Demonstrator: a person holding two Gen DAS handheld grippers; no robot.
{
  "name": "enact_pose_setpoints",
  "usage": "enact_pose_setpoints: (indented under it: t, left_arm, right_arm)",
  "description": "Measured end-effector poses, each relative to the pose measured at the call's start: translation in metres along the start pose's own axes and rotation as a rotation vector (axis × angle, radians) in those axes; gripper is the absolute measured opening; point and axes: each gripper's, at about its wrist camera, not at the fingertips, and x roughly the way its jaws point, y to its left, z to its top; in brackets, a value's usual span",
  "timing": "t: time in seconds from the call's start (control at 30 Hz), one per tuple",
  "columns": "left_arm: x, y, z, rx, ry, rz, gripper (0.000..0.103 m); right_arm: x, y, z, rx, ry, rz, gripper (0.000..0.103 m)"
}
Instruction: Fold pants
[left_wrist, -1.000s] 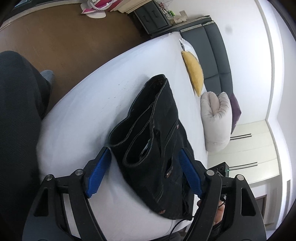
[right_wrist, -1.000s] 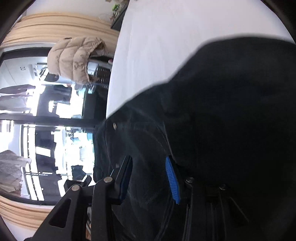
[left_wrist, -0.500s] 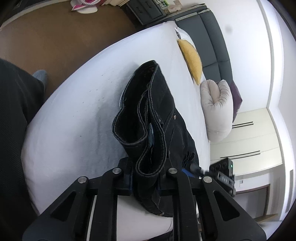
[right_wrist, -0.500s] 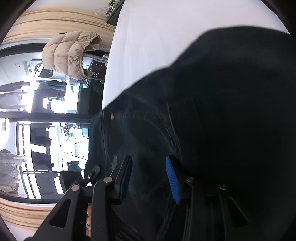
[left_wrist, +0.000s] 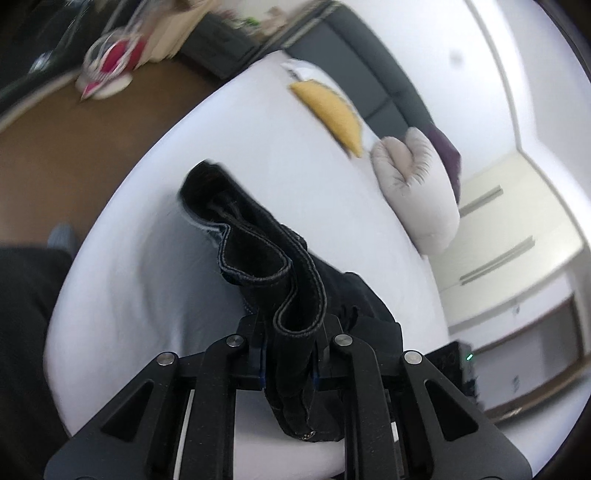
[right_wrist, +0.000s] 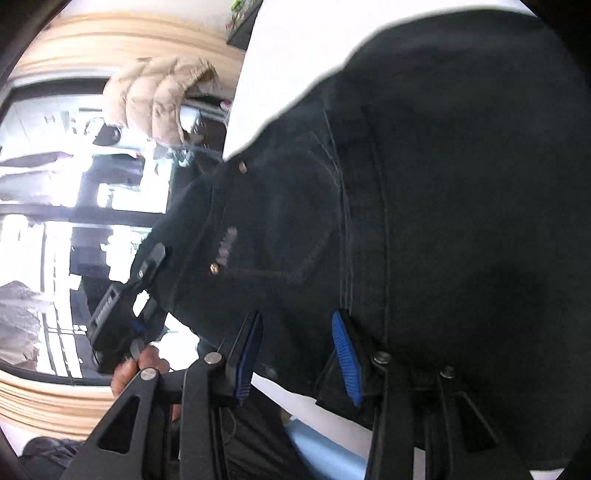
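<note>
Black denim pants (left_wrist: 258, 251) lie on a white bed (left_wrist: 155, 280). My left gripper (left_wrist: 290, 354) is shut on the bunched waistband, which stands up between the jaws and is lifted off the sheet. In the right wrist view the pants (right_wrist: 424, 184) fill most of the frame, with pocket stitching and rivets showing. My right gripper (right_wrist: 299, 350) is open, its blue pads (right_wrist: 345, 354) apart, with the pants' edge lying between and over them.
A yellow pillow (left_wrist: 332, 110), a pale grey cushion (left_wrist: 417, 188) and a purple one sit at the bed's far side by a dark headboard (left_wrist: 373, 70). Brown floor (left_wrist: 74, 147) lies left. A beige puffer jacket (right_wrist: 155, 99) hangs by the windows.
My left gripper closed on the waistband and has lifted and pulled it, bunching the pants. My right gripper stays open under the fabric, which has shifted slightly.
</note>
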Motion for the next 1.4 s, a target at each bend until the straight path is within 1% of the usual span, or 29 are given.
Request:
enact_pose_setpoints:
  t: [0.1, 0.2, 0.23, 0.27, 0.33, 0.4, 0.47, 0.5, 0.53, 0.57, 0.63, 0.7, 0.77, 0.87, 0.93, 1.0, 1.07, 1.1, 1.13, 1.17, 1.2, 1.27, 1.4]
  left_arm:
    - [0.007, -0.038, 0.004, 0.124, -0.003, 0.019, 0.014]
    - [0.024, -0.084, -0.001, 0.273, 0.011, 0.027, 0.014]
    - [0.032, -0.102, -0.004, 0.328, 0.019, 0.03, 0.014]
    - [0.04, -0.118, -0.009, 0.373, 0.027, 0.032, 0.014]
    - [0.057, -0.147, -0.025, 0.464, 0.054, 0.029, 0.014]
    - [0.072, -0.17, -0.04, 0.539, 0.077, 0.024, 0.014]
    - [0.088, -0.189, -0.057, 0.622, 0.098, 0.023, 0.014]
    - [0.093, -0.196, -0.066, 0.652, 0.105, 0.022, 0.014]
    - [0.101, -0.203, -0.072, 0.674, 0.115, 0.019, 0.014]
    - [0.107, -0.206, -0.078, 0.684, 0.123, 0.016, 0.014]
    - [0.119, -0.214, -0.089, 0.714, 0.144, 0.016, 0.014]
    - [0.132, -0.221, -0.098, 0.747, 0.163, 0.023, 0.014]
    - [0.139, -0.226, -0.11, 0.78, 0.172, 0.028, 0.014]
    - [0.158, -0.243, -0.131, 0.864, 0.188, 0.053, 0.014]
    - [0.164, -0.248, -0.147, 0.905, 0.204, 0.057, 0.014]
    - [0.175, -0.258, -0.163, 0.956, 0.222, 0.055, 0.014]
    - [0.187, -0.272, -0.176, 0.994, 0.237, 0.05, 0.014]
    - [0.19, -0.275, -0.182, 1.003, 0.238, 0.053, 0.014]
    - [0.197, -0.281, -0.187, 1.002, 0.246, 0.052, 0.014]
    - [0.204, -0.284, -0.189, 0.992, 0.263, 0.039, 0.014]
    - [0.209, -0.287, -0.192, 0.993, 0.27, 0.031, 0.014]
    - [0.221, -0.303, -0.204, 1.026, 0.277, 0.022, 0.013]
    - [0.247, -0.33, -0.225, 1.069, 0.308, 0.006, 0.013]
  right_arm:
    - [-0.028, 0.004, 0.009, -0.019, -0.072, 0.059, 0.053]
    - [-0.051, 0.002, 0.022, -0.026, -0.103, 0.105, 0.057]
    - [-0.058, 0.0, 0.027, -0.026, -0.109, 0.11, 0.061]
    - [-0.063, 0.0, 0.032, -0.03, -0.114, 0.105, 0.063]
    - [-0.07, -0.002, 0.043, -0.033, -0.12, 0.098, 0.064]
    - [-0.075, -0.002, 0.053, -0.033, -0.119, 0.131, 0.067]
    - [-0.08, -0.002, 0.059, -0.029, -0.128, 0.191, 0.078]
    - [-0.08, -0.001, 0.061, -0.024, -0.136, 0.227, 0.082]
    - [-0.081, -0.002, 0.062, -0.022, -0.144, 0.255, 0.089]
    - [-0.082, -0.002, 0.063, -0.026, -0.148, 0.259, 0.096]
    - [-0.079, 0.0, 0.063, -0.033, -0.142, 0.246, 0.096]
    - [-0.079, 0.003, 0.06, -0.049, -0.131, 0.266, 0.096]
    - [-0.079, 0.01, 0.061, -0.074, -0.139, 0.264, 0.096]
    - [-0.077, 0.015, 0.067, -0.095, -0.137, 0.228, 0.096]
    - [-0.079, 0.017, 0.07, -0.115, -0.128, 0.2, 0.096]
    - [-0.08, 0.019, 0.073, -0.148, -0.131, 0.131, 0.088]
    - [-0.079, 0.017, 0.075, -0.182, -0.121, 0.049, 0.056]
    - [-0.08, 0.014, 0.076, -0.188, -0.118, -0.001, 0.047]
    - [-0.083, 0.009, 0.076, -0.186, -0.12, -0.039, 0.027]
    - [-0.088, -0.001, 0.075, -0.168, -0.13, -0.049, 0.018]
    - [-0.094, -0.012, 0.075, -0.141, -0.142, -0.047, 0.018]
    - [-0.104, -0.027, 0.073, -0.114, -0.168, -0.056, 0.017]
    - [-0.124, -0.055, 0.069, -0.081, -0.204, -0.073, 0.016]
